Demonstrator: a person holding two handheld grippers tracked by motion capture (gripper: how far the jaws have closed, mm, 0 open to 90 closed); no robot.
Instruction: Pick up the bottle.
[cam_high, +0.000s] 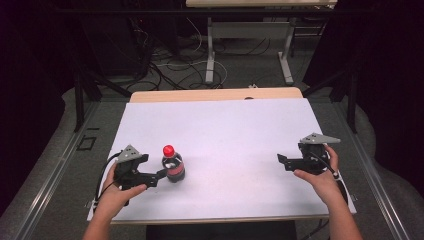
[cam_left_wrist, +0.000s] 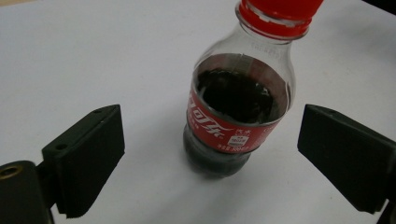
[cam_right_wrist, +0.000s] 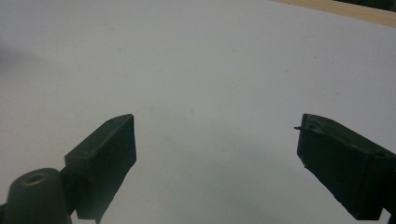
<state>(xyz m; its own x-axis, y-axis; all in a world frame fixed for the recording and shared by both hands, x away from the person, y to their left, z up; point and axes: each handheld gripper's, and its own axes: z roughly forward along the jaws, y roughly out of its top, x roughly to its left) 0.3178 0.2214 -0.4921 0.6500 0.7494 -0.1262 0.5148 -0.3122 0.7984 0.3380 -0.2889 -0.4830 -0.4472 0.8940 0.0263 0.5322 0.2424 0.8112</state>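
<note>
The white table (cam_high: 220, 130) carries one upright cola bottle (cam_high: 173, 165) with a red cap, standing at its near left, long axis vertical. The left gripper (cam_high: 161, 174) is far nearer: its fingers (cam_left_wrist: 88, 158) stand apart with the bottle between and just ahead of them, not yet pressed. The right gripper (cam_high: 281, 159), well apart at the right, has its fingers spread over bare table; nothing blocks the way.

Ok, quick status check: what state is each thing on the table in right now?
Cola bottle: upright on the white sheet, red cap on, partly full of dark drink.
Left gripper: open, fingers either side of the bottle, not touching it.
Right gripper: open, nothing between its fingers, over bare sheet.
White sheet: lying flat.
</note>
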